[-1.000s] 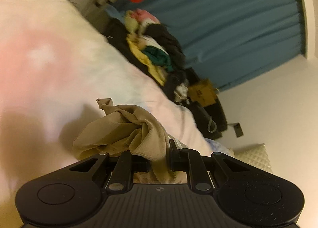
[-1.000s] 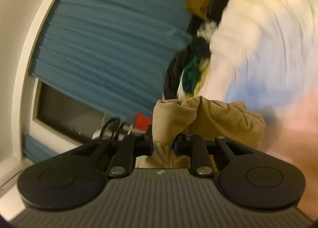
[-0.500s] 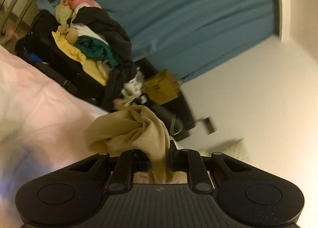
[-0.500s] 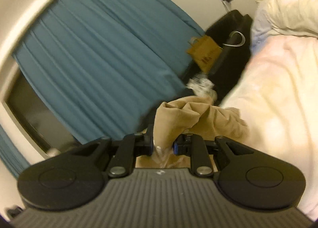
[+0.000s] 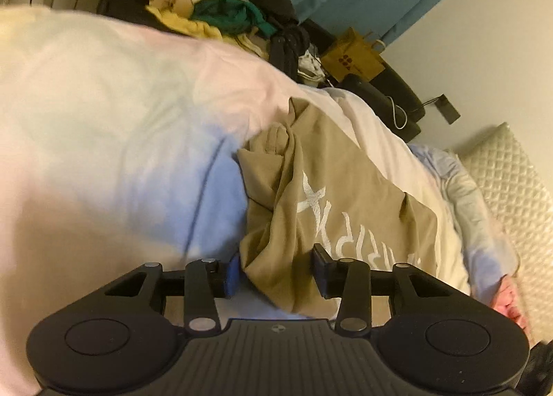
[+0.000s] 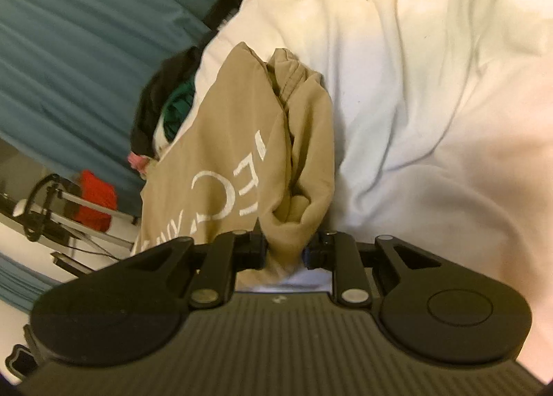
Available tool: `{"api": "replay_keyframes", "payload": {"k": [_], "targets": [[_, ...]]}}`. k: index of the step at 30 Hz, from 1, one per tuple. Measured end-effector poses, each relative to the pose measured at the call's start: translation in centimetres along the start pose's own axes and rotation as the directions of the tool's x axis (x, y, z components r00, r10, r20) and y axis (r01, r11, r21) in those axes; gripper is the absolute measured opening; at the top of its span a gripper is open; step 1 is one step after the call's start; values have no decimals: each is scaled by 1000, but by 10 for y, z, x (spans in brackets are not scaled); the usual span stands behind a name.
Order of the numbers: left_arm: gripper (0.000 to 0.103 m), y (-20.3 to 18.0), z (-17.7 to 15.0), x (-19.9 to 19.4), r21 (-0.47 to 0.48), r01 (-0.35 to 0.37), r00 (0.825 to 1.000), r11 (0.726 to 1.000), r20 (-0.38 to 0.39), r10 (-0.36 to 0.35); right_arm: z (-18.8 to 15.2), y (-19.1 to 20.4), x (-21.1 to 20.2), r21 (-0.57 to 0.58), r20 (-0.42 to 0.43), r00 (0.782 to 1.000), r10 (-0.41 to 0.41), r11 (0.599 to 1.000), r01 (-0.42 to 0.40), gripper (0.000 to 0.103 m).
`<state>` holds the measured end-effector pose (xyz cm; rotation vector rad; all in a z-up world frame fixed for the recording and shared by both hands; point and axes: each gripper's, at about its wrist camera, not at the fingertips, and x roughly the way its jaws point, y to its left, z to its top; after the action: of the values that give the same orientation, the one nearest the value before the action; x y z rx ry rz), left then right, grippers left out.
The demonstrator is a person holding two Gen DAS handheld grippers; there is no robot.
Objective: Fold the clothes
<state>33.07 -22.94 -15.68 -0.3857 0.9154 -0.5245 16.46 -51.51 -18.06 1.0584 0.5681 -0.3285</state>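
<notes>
Pale bed (image 5: 103,126) under a tan shirt (image 5: 331,195) with white lettering, spread flat, left claw (image 5: 274,273) wide apart around its bunched near edge, right claw (image 6: 285,251) apart too, cloth between its jaws, clothes heap (image 5: 221,5) and teal curtain (image 6: 69,33) beyond.

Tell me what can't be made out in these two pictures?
- White lettering on the tan shirt: left view, folds and the left claw cut it off; unreadable.
- Shirt's near edge: right view, hidden behind the right claw.
- Clothes pile: left view, blurred together.
</notes>
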Motion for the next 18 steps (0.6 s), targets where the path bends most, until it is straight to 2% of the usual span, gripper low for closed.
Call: {"api": "replay_keyframes", "payload": {"k": [2,5,7,13,15,17,18], "targets": [[61,-10,2,-20,29,-40,999,999,14,40,-1,11,-15,-31,-11,999,-36,999,36,22],[72,-30,8,-56,83,-44,998,996,45,40,-7,32,-38,-90,-6,998,-66,994,65,23],[73,-45,9,-84,117,-35,997,993,68,27,-10,49,-59,-131,11,998,-55,990,56,22],[88,-97,0,-169,249,-33,987,968,158,-7,-27,89,-144,-310,88,996,5,950,22,25],[96,-109,-9,-199,285,-29,985,958,170,-21,-37,102,-168,-375,108,994,24,927,18,40],[99,-120,-18,-228,332,-32,983,943,182,-31,-51,115,-192,-434,134,990,48,901,15,87],[102,-125,-24,-243,358,-37,980,933,196,-37,-58,120,-205,-458,150,987,64,889,12,94]]}}
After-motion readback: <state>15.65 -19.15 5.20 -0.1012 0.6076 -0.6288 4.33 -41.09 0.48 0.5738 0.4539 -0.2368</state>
